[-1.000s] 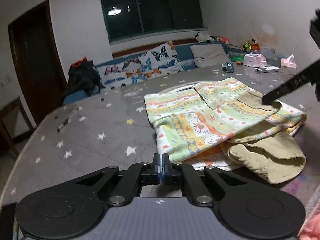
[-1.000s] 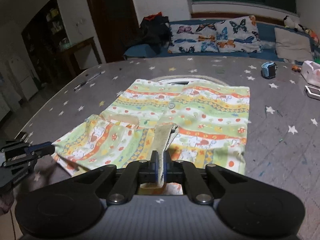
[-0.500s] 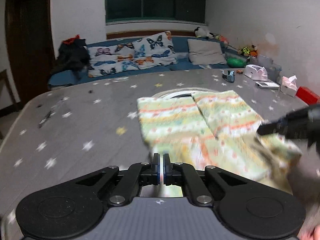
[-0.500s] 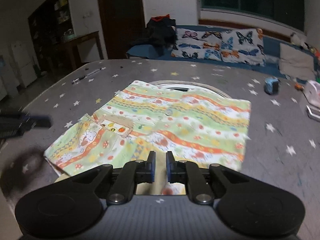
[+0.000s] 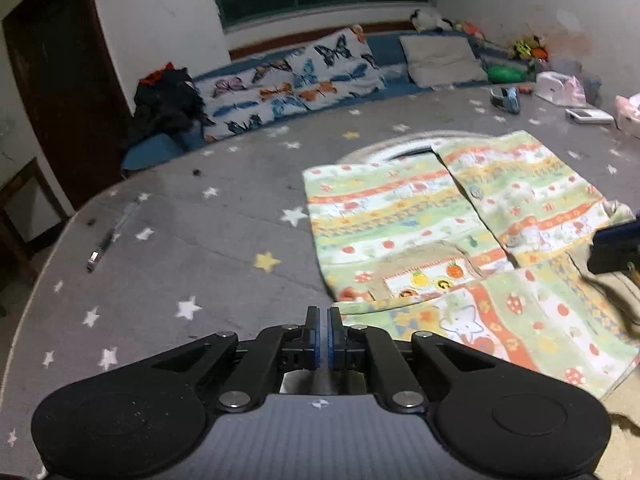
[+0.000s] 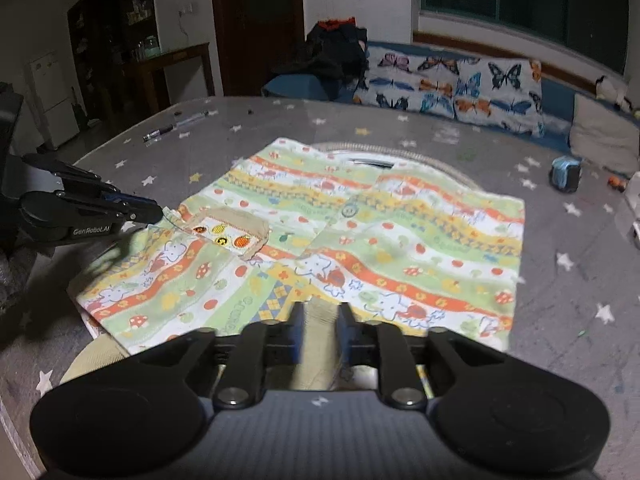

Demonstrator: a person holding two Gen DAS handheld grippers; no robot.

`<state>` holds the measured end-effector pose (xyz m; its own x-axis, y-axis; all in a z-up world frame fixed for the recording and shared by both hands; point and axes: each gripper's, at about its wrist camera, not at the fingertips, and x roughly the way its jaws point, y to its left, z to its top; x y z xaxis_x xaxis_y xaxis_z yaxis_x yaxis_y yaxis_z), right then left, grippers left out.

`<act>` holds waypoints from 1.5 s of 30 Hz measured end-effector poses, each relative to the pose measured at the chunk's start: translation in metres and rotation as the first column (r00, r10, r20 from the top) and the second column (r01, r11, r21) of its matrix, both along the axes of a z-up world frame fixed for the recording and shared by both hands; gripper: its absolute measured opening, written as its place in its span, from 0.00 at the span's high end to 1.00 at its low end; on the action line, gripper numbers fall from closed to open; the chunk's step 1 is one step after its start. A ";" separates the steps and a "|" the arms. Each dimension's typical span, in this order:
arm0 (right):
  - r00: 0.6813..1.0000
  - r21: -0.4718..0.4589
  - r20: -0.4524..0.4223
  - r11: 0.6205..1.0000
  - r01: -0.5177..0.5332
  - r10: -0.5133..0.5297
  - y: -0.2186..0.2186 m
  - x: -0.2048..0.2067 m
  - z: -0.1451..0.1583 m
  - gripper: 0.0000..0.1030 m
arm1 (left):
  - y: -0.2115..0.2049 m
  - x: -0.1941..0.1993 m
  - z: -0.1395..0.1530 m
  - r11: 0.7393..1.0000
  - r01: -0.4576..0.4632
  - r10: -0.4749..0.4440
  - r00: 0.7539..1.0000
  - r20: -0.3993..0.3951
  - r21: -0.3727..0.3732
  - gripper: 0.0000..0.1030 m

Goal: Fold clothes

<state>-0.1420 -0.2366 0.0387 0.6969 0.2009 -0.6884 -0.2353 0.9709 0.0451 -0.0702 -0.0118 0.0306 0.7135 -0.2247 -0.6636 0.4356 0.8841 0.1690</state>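
Observation:
A striped green, orange and white child's shirt (image 5: 460,232) lies flat on the grey star-patterned table (image 5: 180,248), also in the right wrist view (image 6: 360,240). It has a beige pocket (image 6: 228,234) with fruit prints. A beige garment (image 6: 100,356) shows under its near edge. My left gripper (image 5: 323,332) is shut with nothing between its fingers, just left of the shirt's near corner; in the right wrist view (image 6: 152,212) its tip sits at the shirt's left edge. My right gripper (image 6: 320,320) is open over the shirt's near hem.
A pen (image 5: 108,240) lies at the table's left. A small blue object (image 6: 566,174) and white boxes (image 5: 588,115) sit at the far right. A sofa with butterfly cushions (image 5: 300,76) stands behind the table.
My right gripper has let go of the beige cloth and opened wider. The shirt's sleeve now lies folded flat. My left gripper moved closer to the shirt's corner.

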 end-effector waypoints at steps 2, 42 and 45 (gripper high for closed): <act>1.000 -0.007 0.002 1.000 -0.009 0.009 -0.001 -0.005 0.001 0.76 | 0.004 -0.003 0.005 0.999 0.005 -0.006 1.000 -0.015 -0.050 0.95; 0.923 -0.452 0.077 0.838 -0.305 0.377 0.027 -0.130 -0.013 0.44 | -0.013 -0.095 0.047 0.885 0.044 -0.196 0.938 -0.285 -0.464 0.94; 0.912 -0.434 0.120 0.848 -0.306 0.391 0.037 -0.117 -0.015 0.44 | -0.018 -0.080 0.062 0.863 0.048 -0.206 0.942 -0.264 -0.503 0.94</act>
